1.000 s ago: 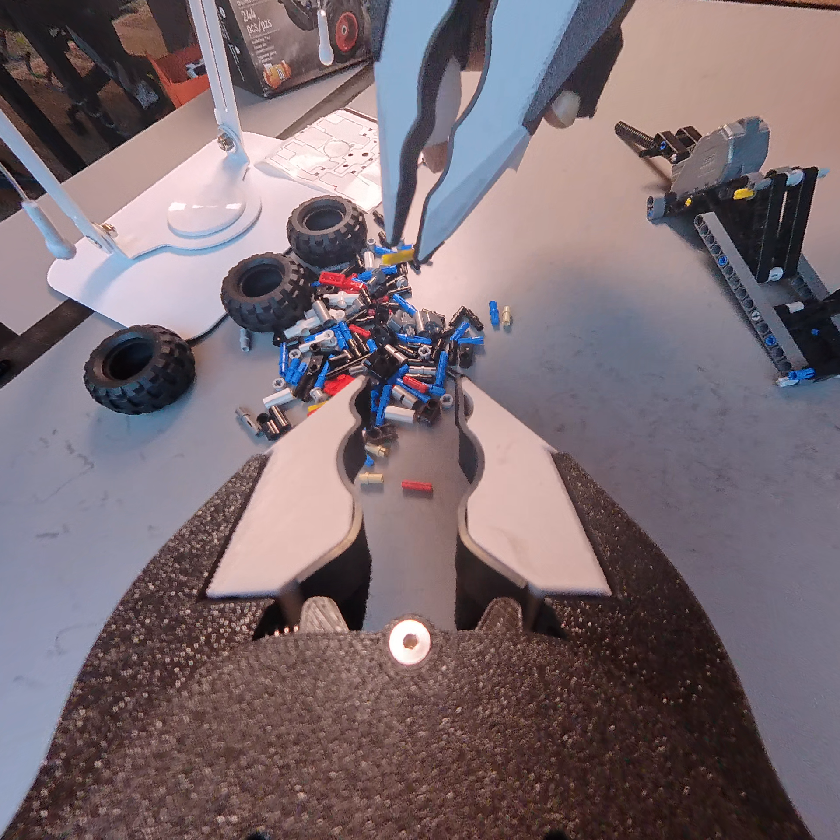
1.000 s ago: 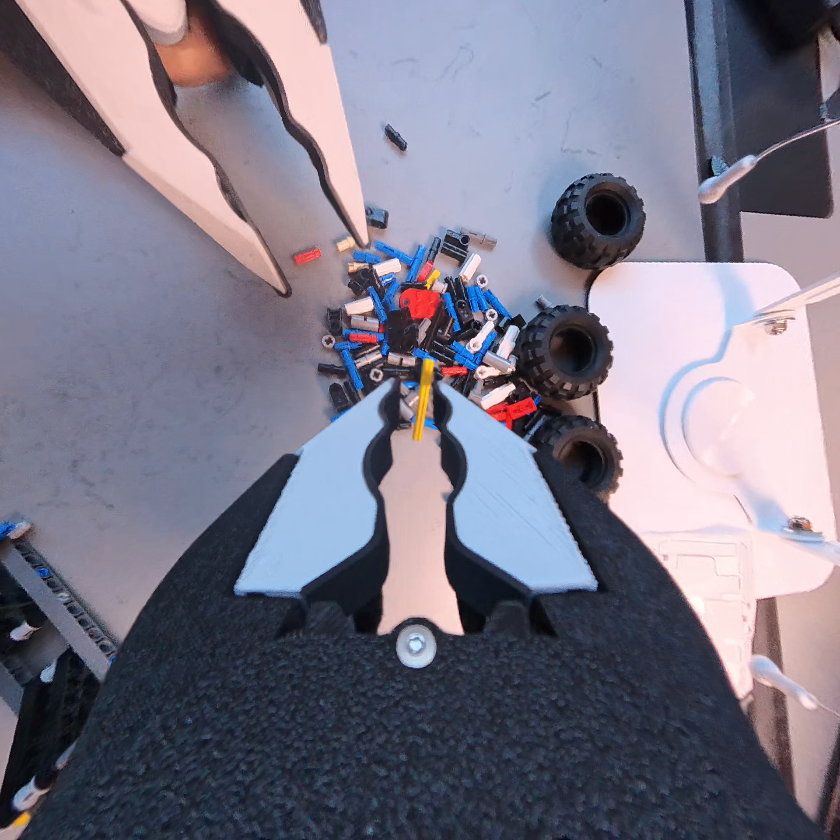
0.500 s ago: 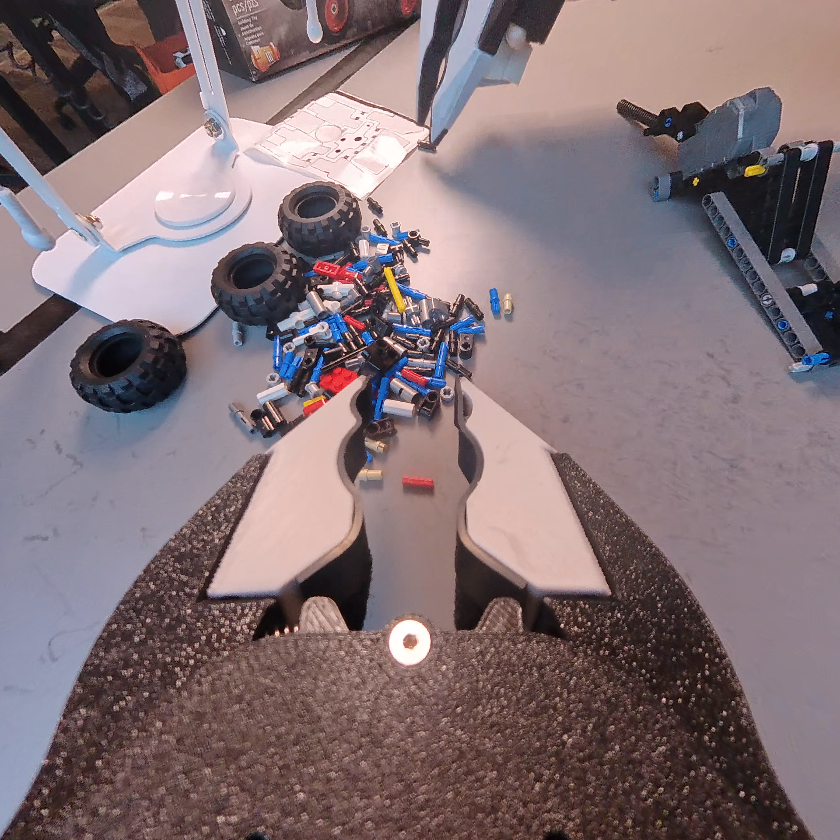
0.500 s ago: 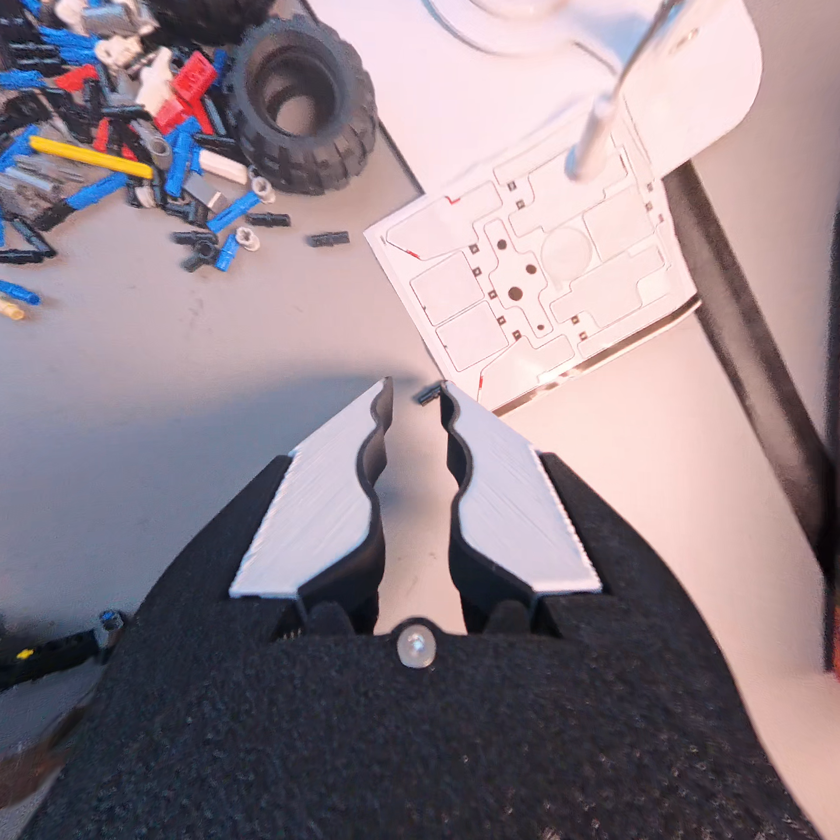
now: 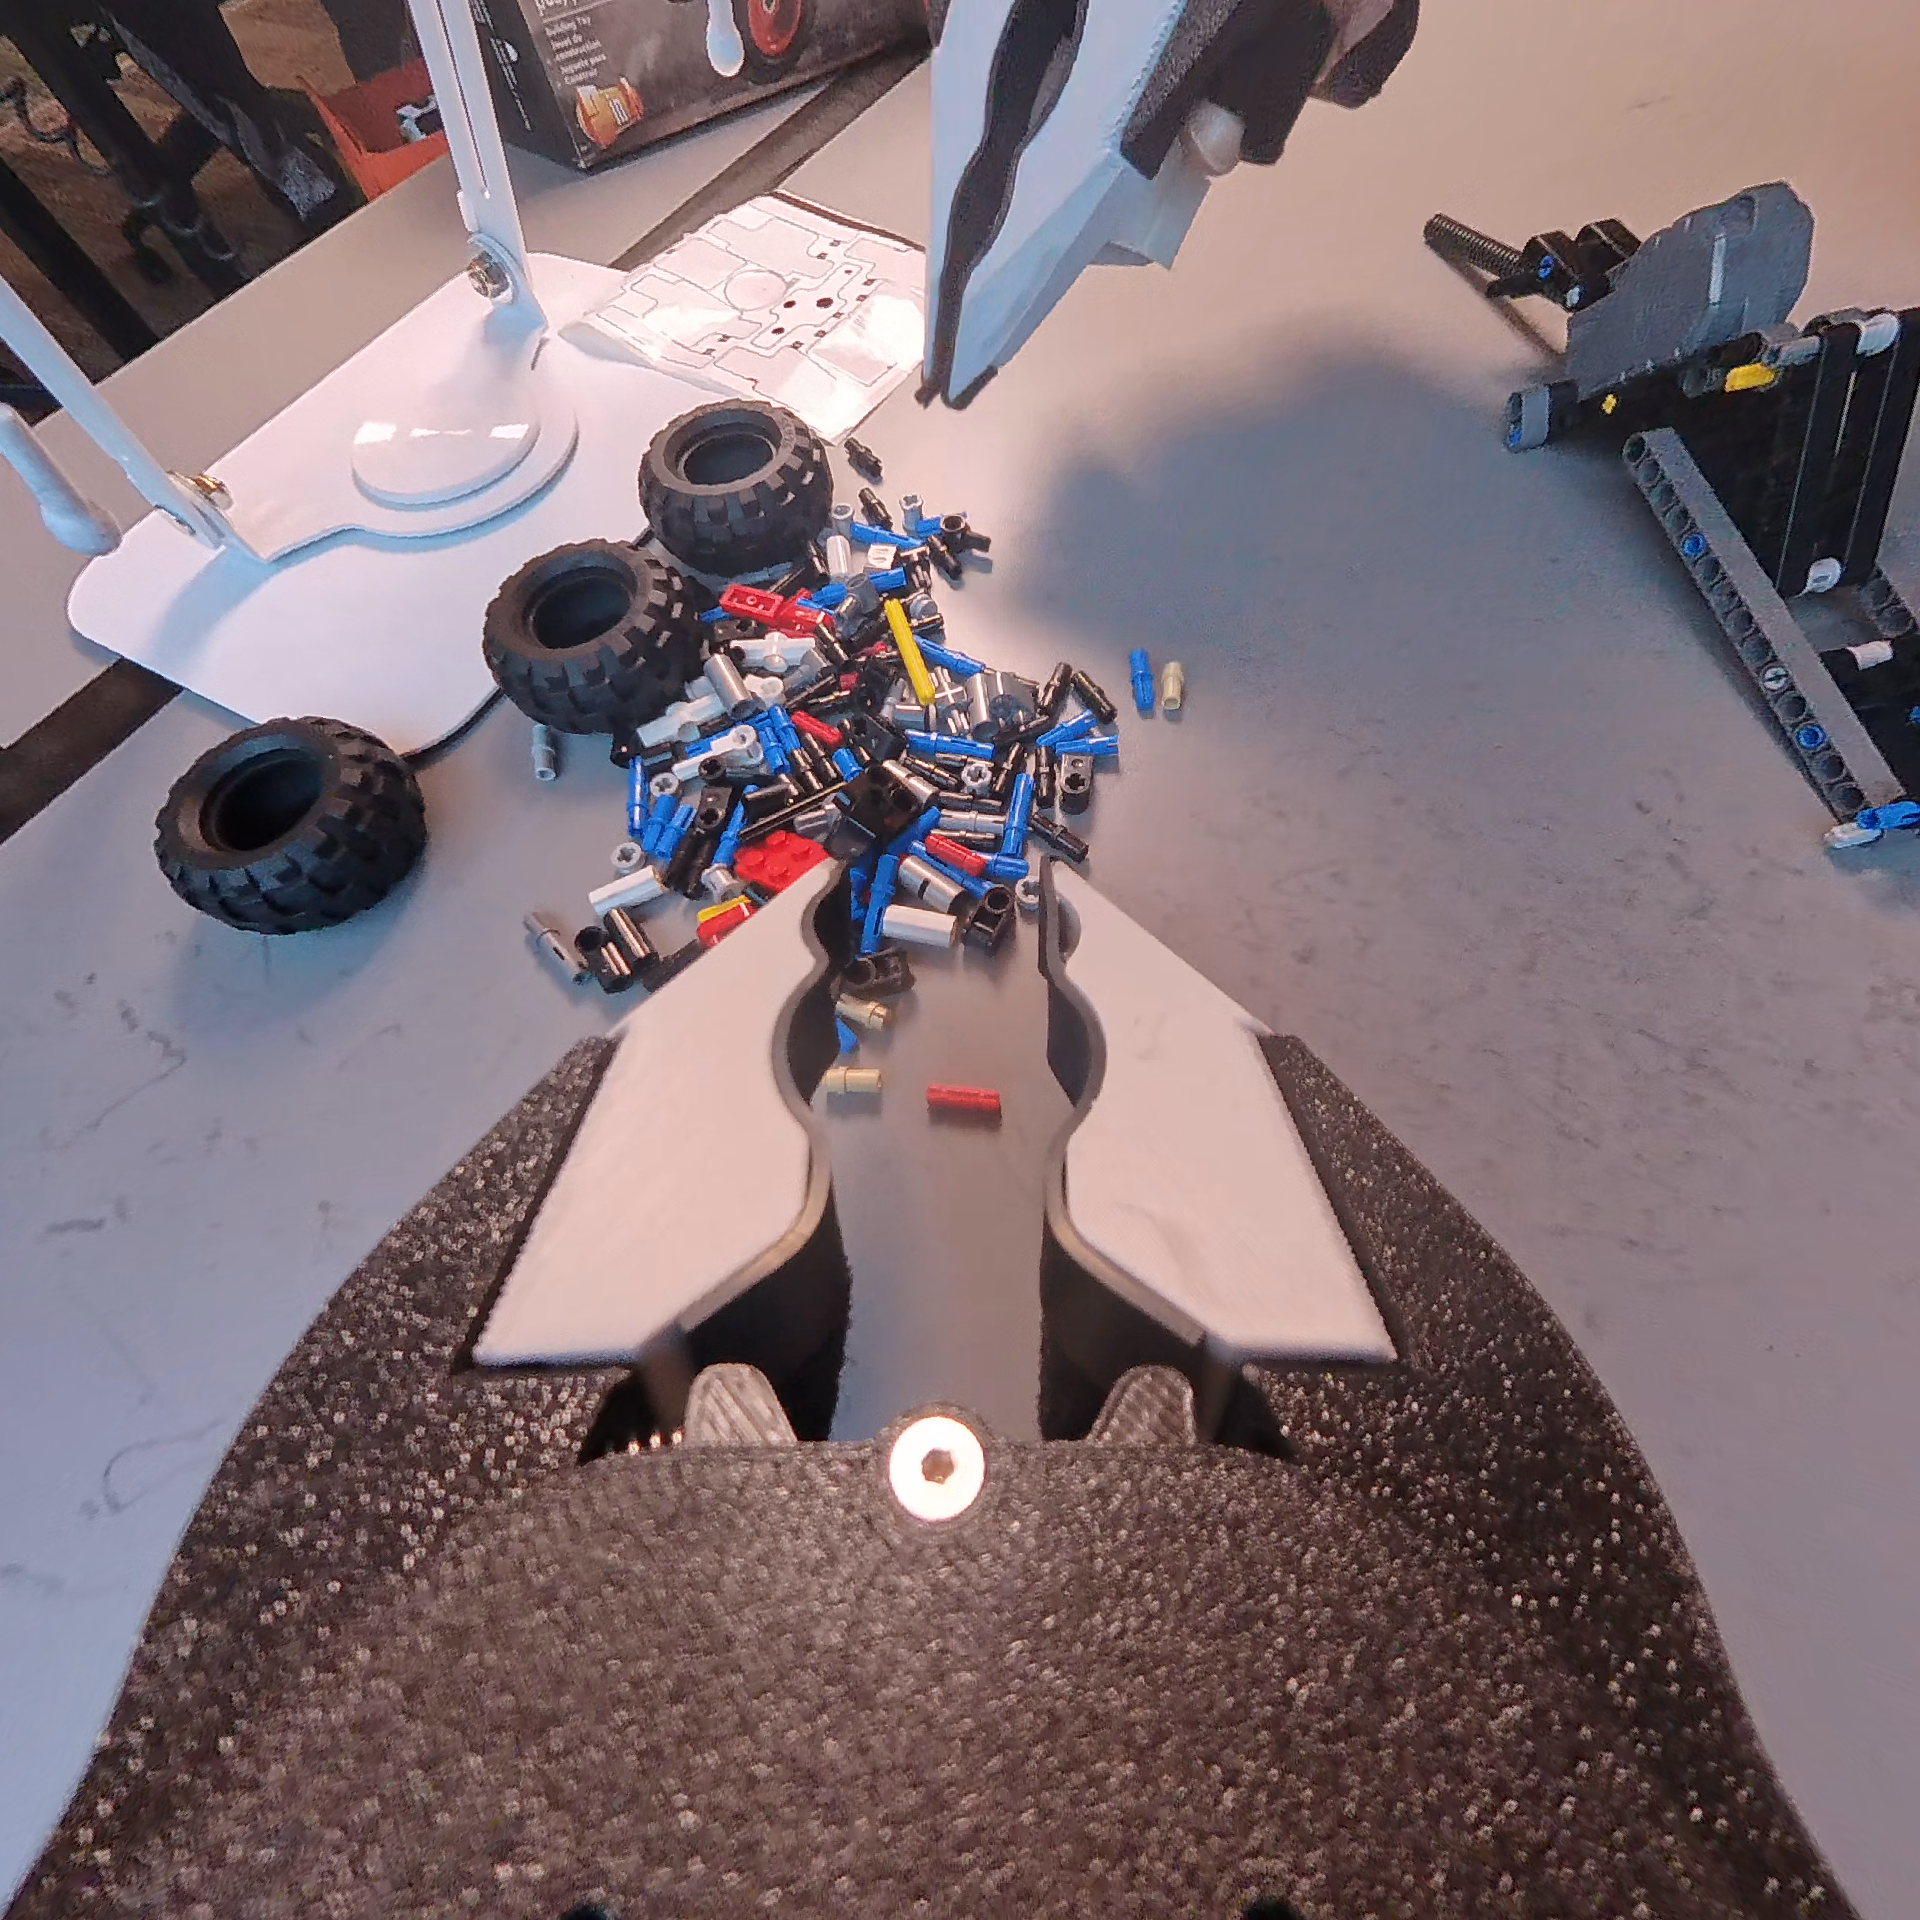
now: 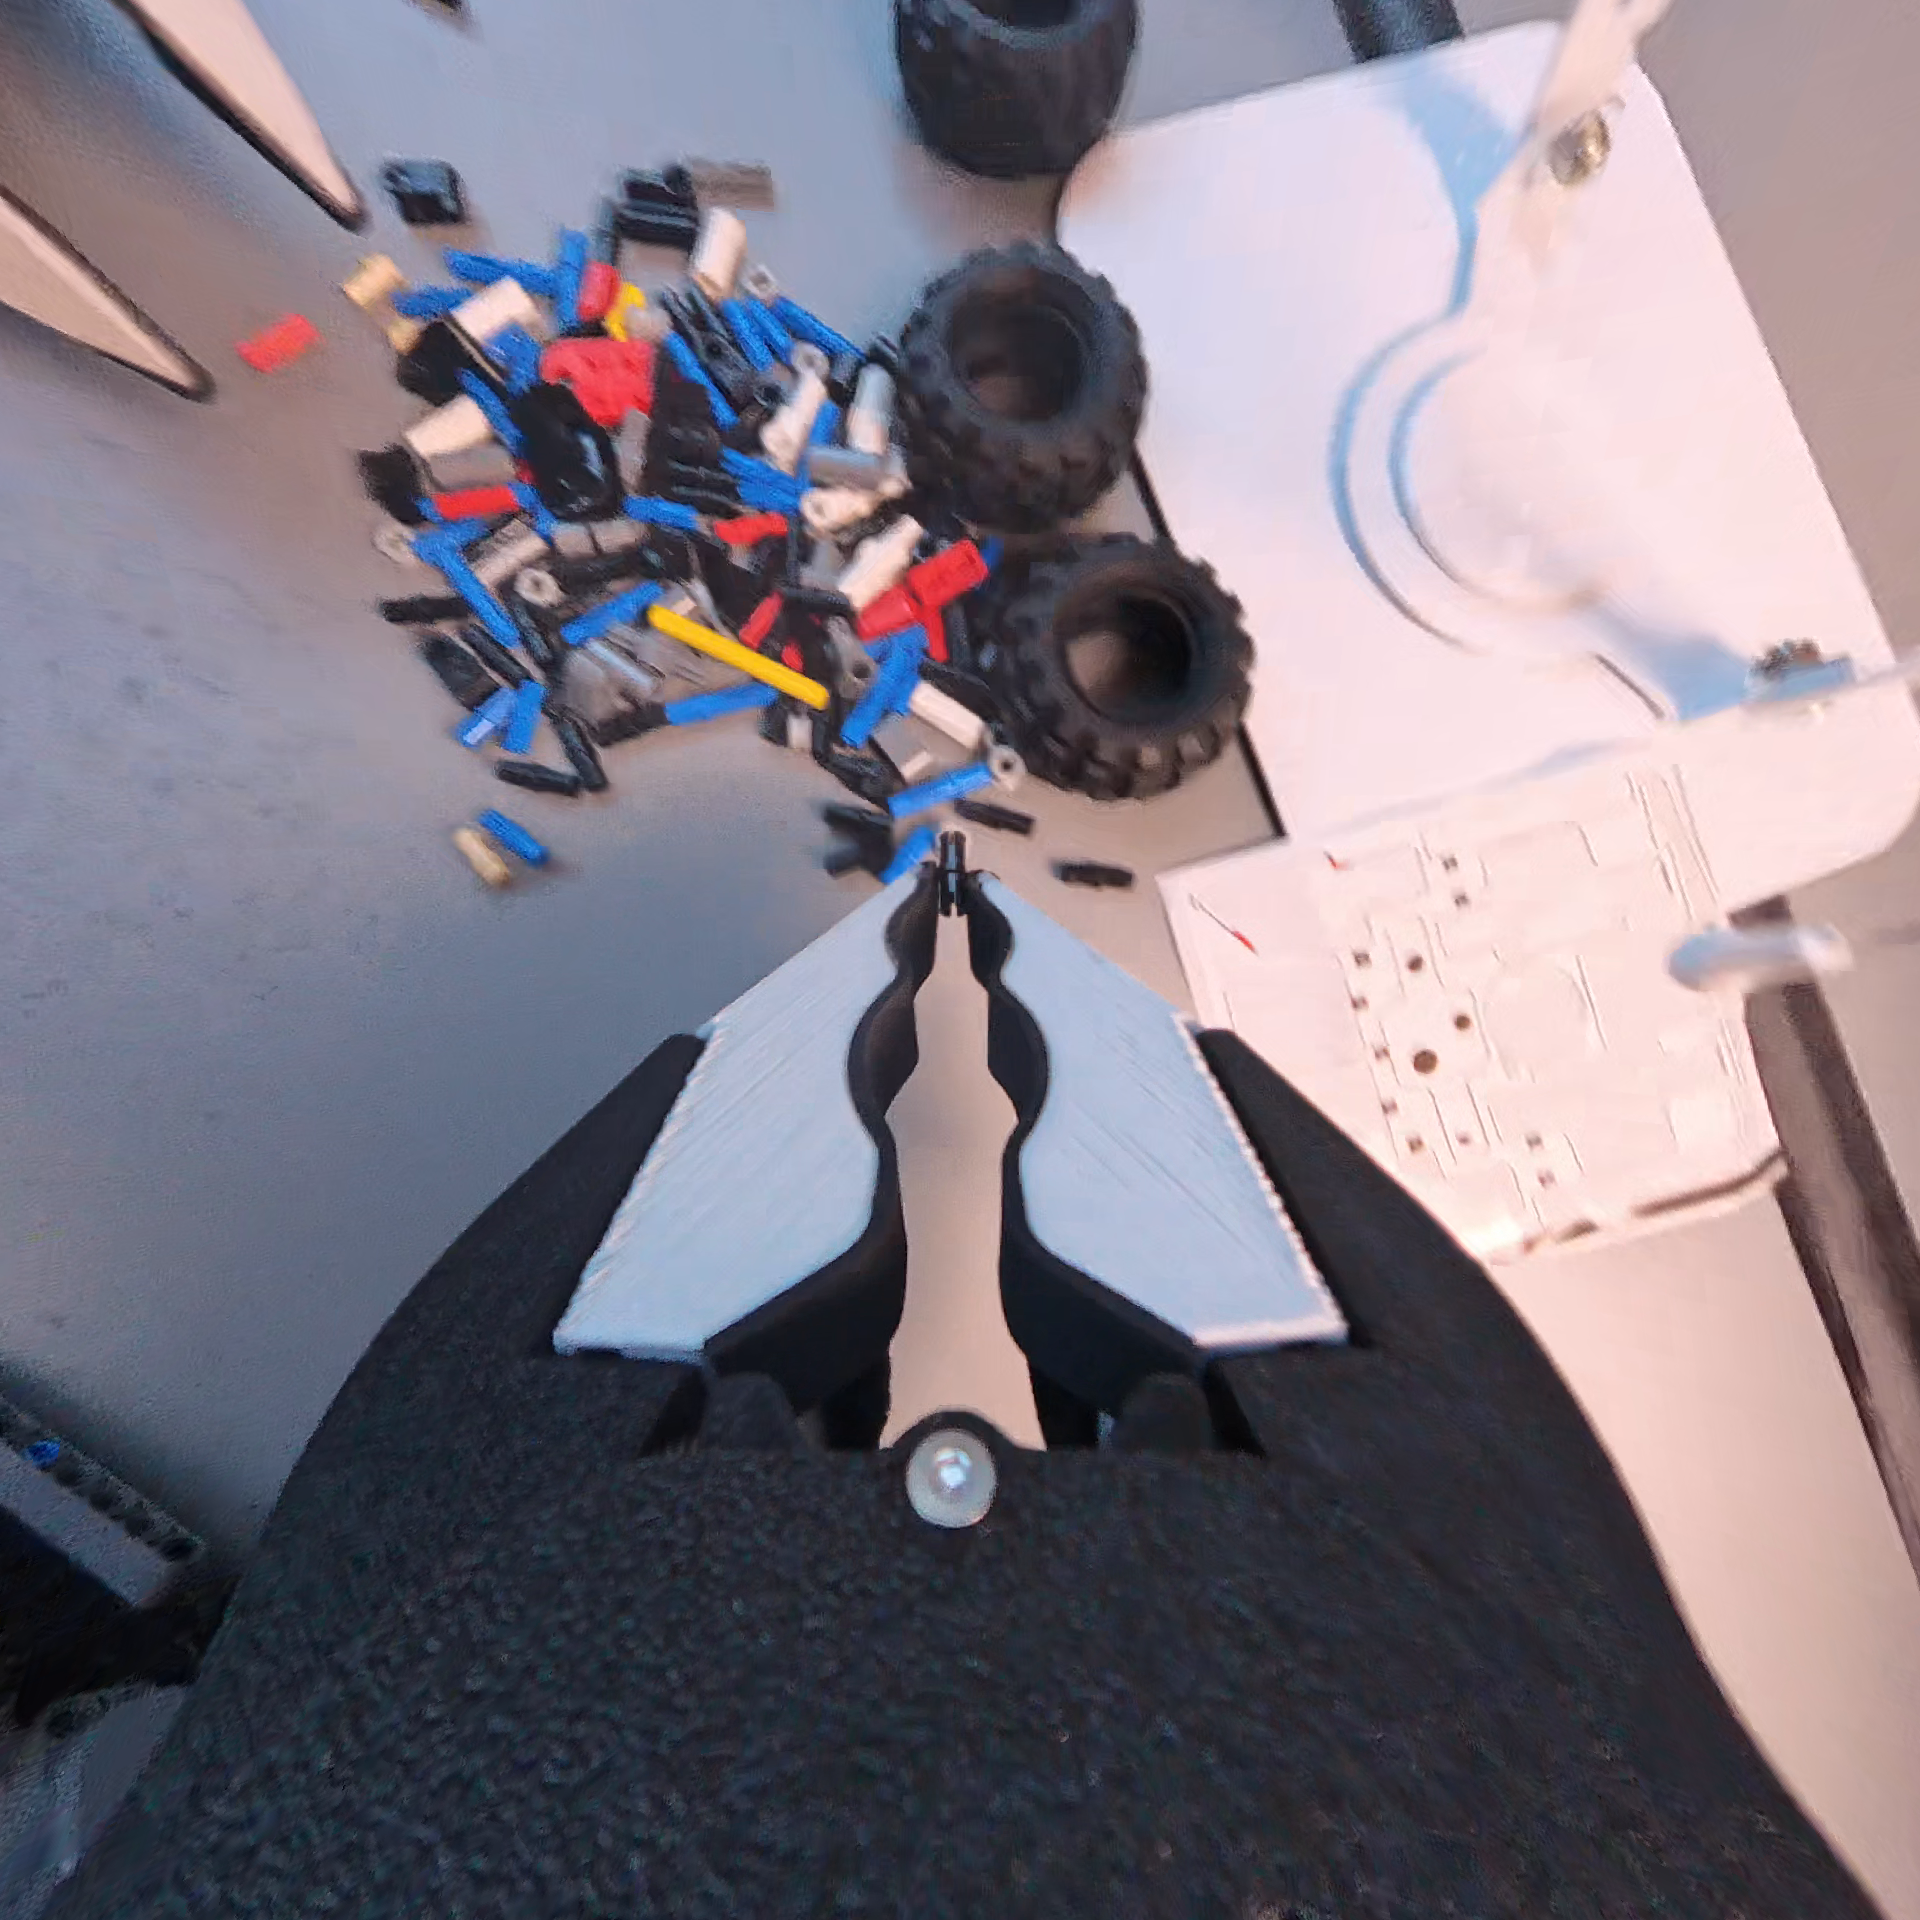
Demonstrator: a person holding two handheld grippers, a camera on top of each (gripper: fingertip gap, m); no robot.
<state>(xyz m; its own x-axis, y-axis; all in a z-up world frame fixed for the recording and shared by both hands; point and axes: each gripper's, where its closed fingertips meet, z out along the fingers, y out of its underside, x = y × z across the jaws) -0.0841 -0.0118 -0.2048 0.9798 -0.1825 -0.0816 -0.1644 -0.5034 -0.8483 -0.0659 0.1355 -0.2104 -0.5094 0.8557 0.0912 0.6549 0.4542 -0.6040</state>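
While left gripper (image 5: 935, 894) gapes at parts pile (image 5: 873, 748), right gripper (image 6: 951, 878) pinches, seemingly, black pin (image 6: 950, 871).

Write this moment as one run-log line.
left gripper: open, at parts pile | right gripper: shut on black pin, above table

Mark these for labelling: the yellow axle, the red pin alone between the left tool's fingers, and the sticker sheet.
yellow axle (image 5: 910, 652), left wrist view, mid-shaft.
red pin (image 5: 962, 1098), left wrist view, its middle.
sticker sheet (image 6: 1475, 1029), right wrist view, centre of sheet.
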